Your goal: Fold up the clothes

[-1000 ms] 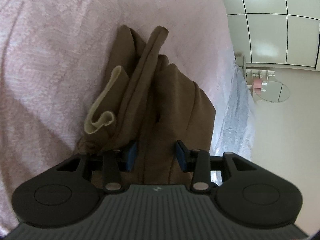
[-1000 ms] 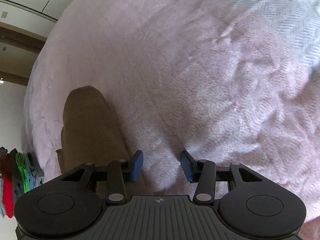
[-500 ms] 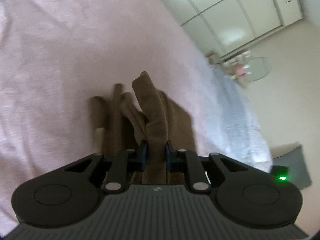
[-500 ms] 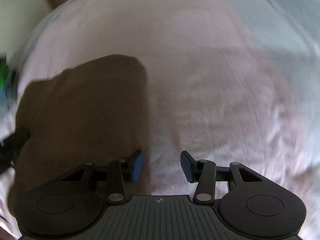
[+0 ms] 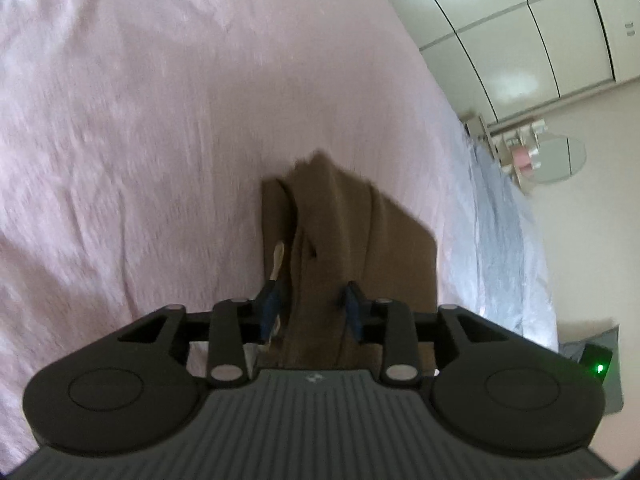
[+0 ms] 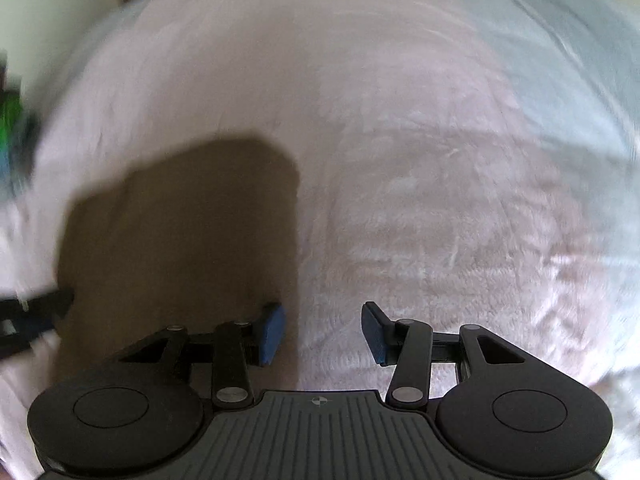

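A folded brown garment (image 5: 340, 232) with a cream inner strip lies on the pink bedspread (image 5: 140, 140). My left gripper (image 5: 313, 310) hovers over its near end, jaws apart, and a ridge of the brown cloth runs between the blue pads (image 5: 270, 306) without being pinched. In the right wrist view the same garment (image 6: 180, 232) lies flat at the left. My right gripper (image 6: 323, 330) is open over bare bedspread just past the garment's right edge, its left pad (image 6: 273, 332) at that edge. This view is blurred by motion.
The pink bedspread (image 6: 420, 200) covers the bed, with a pale blue sheet (image 5: 504, 216) along its right edge. White wardrobe doors (image 5: 520, 32) and a small round table (image 5: 556, 160) stand beyond. Part of the left gripper's body (image 6: 28, 316) shows at the right view's left edge.
The left gripper, shut on a ridge of the garment half a second ago, has spread its jaws. The garment now lies lower and flatter. The right gripper swung left toward the garment.
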`<state>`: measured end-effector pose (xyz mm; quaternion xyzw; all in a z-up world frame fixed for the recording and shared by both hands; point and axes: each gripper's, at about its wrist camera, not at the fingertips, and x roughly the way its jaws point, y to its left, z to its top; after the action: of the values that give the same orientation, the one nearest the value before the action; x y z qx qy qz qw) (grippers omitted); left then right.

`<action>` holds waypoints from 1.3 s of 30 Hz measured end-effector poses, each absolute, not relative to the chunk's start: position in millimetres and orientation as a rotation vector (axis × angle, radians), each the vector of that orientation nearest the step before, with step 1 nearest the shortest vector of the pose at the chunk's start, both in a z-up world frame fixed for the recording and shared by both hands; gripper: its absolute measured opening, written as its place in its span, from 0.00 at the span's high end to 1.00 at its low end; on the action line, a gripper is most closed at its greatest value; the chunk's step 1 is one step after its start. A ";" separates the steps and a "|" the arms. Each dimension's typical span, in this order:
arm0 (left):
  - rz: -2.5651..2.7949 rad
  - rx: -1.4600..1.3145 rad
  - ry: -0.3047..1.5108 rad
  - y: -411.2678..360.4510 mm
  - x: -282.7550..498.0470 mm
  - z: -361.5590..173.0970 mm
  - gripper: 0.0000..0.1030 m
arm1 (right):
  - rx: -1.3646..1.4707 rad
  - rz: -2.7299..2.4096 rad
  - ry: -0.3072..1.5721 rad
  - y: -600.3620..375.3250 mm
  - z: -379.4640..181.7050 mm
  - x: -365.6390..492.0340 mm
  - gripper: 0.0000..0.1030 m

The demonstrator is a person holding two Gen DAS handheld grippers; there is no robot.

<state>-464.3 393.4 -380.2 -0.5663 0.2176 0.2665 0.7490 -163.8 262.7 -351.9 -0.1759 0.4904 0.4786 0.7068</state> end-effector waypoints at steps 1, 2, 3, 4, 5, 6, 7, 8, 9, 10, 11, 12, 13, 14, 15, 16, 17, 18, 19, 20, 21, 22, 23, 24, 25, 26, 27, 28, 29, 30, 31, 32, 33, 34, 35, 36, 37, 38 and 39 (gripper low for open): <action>0.589 -1.246 0.460 398.0 -465.9 -376.6 0.63 | -0.329 1.062 1.117 261.2 -346.9 -154.0 0.55; 0.590 -1.252 0.451 404.5 -464.1 -375.4 0.61 | -0.264 1.069 1.146 262.6 -344.7 -143.8 0.55; 0.591 -1.257 0.443 411.2 -462.0 -374.4 0.61 | -0.216 1.072 1.166 266.8 -345.1 -135.8 0.55; 0.594 -1.253 0.448 419.1 -456.7 -375.8 0.59 | -0.179 1.072 1.181 271.5 -345.8 -129.4 0.55; 0.596 -1.249 0.452 426.9 -451.3 -377.3 0.59 | -0.151 1.077 1.188 277.0 -346.9 -125.5 0.55; 0.587 -1.239 0.455 432.9 -444.4 -380.4 0.59 | -0.129 1.086 1.190 282.9 -348.1 -123.4 0.55; 0.588 -1.230 0.460 436.1 -438.9 -384.0 0.64 | -0.122 1.091 1.196 290.2 -351.7 -121.6 0.55; 0.592 -1.217 0.469 439.4 -433.0 -388.0 0.71 | -0.124 1.093 1.204 298.3 -356.8 -120.2 0.55; 0.592 -1.190 0.482 441.3 -428.9 -392.0 0.78 | -0.130 1.097 1.213 306.2 -363.5 -119.0 0.55; 0.608 -1.159 0.503 441.4 -428.2 -395.1 0.82 | -0.141 1.096 1.221 311.9 -369.3 -119.0 0.55; 0.625 -1.130 0.521 441.5 -427.8 -398.1 0.82 | -0.153 1.093 1.224 315.5 -373.7 -118.8 0.55; 0.638 -1.136 0.514 439.6 -432.2 -398.6 0.81 | -0.161 1.093 1.223 317.7 -377.8 -116.4 0.55; 0.650 -1.142 0.508 437.5 -437.0 -399.0 0.78 | -0.160 1.096 1.214 315.2 -375.8 -114.8 0.55; 0.651 -1.149 0.501 433.2 -445.2 -398.1 0.75 | -0.155 1.100 1.202 310.0 -369.9 -114.2 0.55; 0.665 -1.155 0.499 428.0 -451.4 -393.8 0.74 | -0.157 1.099 1.190 303.0 -364.3 -114.9 0.54; 0.669 -1.163 0.500 421.1 -459.1 -386.4 0.74 | -0.163 1.094 1.179 294.7 -358.9 -116.4 0.54; 0.657 -1.187 0.498 411.5 -466.3 -378.9 0.74 | -0.169 1.092 1.171 283.5 -352.4 -118.1 0.54; 0.645 -1.210 0.495 401.9 -473.5 -371.5 0.74 | -0.174 1.093 1.173 271.4 -346.7 -120.8 0.54; 0.634 -1.234 0.492 392.3 -480.3 -364.5 0.72 | -0.179 1.095 1.178 260.0 -341.9 -123.8 0.54; 0.627 -1.261 0.489 383.6 -482.4 -364.3 0.69 | -0.185 1.100 1.190 248.5 -338.5 -127.8 0.54; 0.620 -1.288 0.486 374.8 -484.5 -364.0 0.68 | -0.194 1.107 1.206 237.0 -336.1 -132.5 0.54; 0.613 -1.315 0.483 366.1 -486.6 -363.8 0.66 | -0.198 1.117 1.229 225.7 -335.5 -137.6 0.55; 0.606 -1.342 0.480 357.3 -488.7 -363.6 0.64 | -0.203 1.126 1.252 218.6 -338.2 -142.1 0.55; 0.599 -1.369 0.477 348.6 -490.8 -363.3 0.64 | -0.209 1.134 1.272 214.0 -342.3 -146.0 0.55; 0.592 -1.396 0.474 339.8 -492.9 -363.1 0.64 | -0.215 1.141 1.293 209.3 -346.4 -149.9 0.55; 0.584 -1.423 0.471 331.1 -495.0 -362.9 0.65 | -0.220 1.148 1.314 204.7 -350.4 -153.8 0.55; 0.578 -1.446 0.468 322.7 -496.8 -362.9 0.66 | -0.226 1.155 1.334 200.0 -354.5 -157.7 0.55; 0.588 -1.422 0.472 319.0 -494.7 -366.4 0.73 | -0.232 1.162 1.355 195.3 -358.6 -161.6 0.55; 0.598 -1.398 0.476 315.2 -492.6 -369.9 0.95 | -0.247 1.170 1.359 193.8 -362.9 -163.4 0.55; 0.609 -1.375 0.480 311.5 -490.8 -373.3 0.98 | -0.268 1.177 1.354 194.1 -367.4 -163.7 0.55; 0.634 -1.372 0.477 308.5 -493.6 -376.7 0.98 | -0.290 1.183 1.348 195.4 -370.2 -162.6 0.55; 0.659 -1.369 0.474 305.4 -496.4 -380.0 0.98 | -0.313 1.189 1.343 197.4 -371.8 -160.6 0.55; 0.685 -1.366 0.471 302.4 -499.2 -383.3 0.97 | -0.335 1.195 1.338 199.3 -373.3 -158.5 0.55; 0.710 -1.362 0.468 299.3 -501.9 -386.6 0.96 | -0.347 1.204 1.337 200.2 -373.5 -156.7 0.55; 0.736 -1.359 0.466 296.2 -504.7 -389.4 0.92 | -0.351 1.213 1.337 200.5 -372.6 -154.9 0.55; 0.768 -1.355 0.464 291.7 -506.9 -386.1 0.88 | -0.355 1.225 1.334 199.4 -370.5 -153.5 0.55; 0.805 -1.358 0.455 285.8 -509.9 -381.7 0.76 | -0.359 1.238 1.328 197.5 -367.6 -152.3 0.54; 0.838 -1.373 0.434 279.3 -514.3 -377.4 0.74 | -0.362 1.252 1.321 195.6 -364.7 -151.1 0.54; 0.870 -1.387 0.413 272.9 -518.5 -373.2 0.75 | -0.353 1.258 1.327 193.0 -362.4 -148.2 0.54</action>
<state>-518.5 272.9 -373.2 -0.6141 0.1830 0.3849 0.6643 -148.2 193.0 -362.4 -0.1521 0.5717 0.5418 0.5971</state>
